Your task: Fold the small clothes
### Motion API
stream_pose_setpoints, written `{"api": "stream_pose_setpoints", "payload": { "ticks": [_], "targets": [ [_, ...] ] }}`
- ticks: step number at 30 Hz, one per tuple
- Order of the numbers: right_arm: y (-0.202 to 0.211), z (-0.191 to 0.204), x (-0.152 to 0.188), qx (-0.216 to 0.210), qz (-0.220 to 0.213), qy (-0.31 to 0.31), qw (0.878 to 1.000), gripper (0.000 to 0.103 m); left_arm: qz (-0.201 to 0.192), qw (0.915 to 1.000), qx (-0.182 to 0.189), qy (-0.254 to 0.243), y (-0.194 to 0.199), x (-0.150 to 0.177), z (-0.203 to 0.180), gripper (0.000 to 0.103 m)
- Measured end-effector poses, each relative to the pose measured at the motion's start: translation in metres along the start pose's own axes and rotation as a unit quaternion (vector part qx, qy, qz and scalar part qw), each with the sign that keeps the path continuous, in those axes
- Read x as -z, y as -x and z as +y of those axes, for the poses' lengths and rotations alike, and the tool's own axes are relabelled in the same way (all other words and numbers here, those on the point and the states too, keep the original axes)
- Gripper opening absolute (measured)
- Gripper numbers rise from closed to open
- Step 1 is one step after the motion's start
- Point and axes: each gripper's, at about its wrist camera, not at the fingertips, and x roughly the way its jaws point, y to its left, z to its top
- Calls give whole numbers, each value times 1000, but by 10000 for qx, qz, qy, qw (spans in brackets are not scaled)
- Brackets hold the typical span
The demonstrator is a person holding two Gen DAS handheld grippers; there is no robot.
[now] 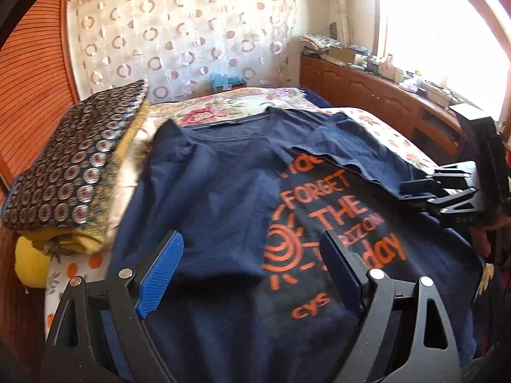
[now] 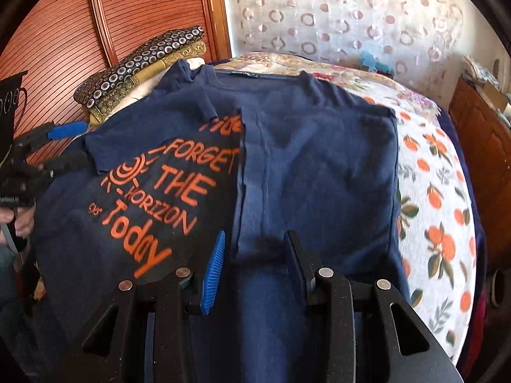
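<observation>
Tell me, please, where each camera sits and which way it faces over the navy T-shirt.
Left wrist: low over the navy T-shirt hem, facing its collar and the curtain; the open left gripper fills the bottom, and the right gripper shows at the right edge.
Right wrist: low over the T-shirt, facing the collar; its own open gripper is below, the left gripper at the left edge.
Shared: T-shirt, curtain, folded patterned cloths.

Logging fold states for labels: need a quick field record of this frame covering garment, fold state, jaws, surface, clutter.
garment: navy T-shirt, orange print
fold: one side panel folded over, partly covering the print; sleeve lies inward on the print
surface: floral bedspread
left gripper: jaws open, above the shirt
right gripper: jaws open, above the folded panel
nearby: patterned cushions, stacked beside the shirt
</observation>
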Motion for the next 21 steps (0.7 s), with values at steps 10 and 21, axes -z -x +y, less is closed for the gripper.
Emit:
{"api": "stream_pose_setpoints", "payload": {
  "ticks": [10,21],
  "targets": [
    [26,-8,20,18,-237,-262,9994,39,25,9993,-304,209,14,18,42,88],
    [62,-23,49,380,-393,-544,9970,48,156,9965,-564,594,26,45,95,88]
  ]
}}
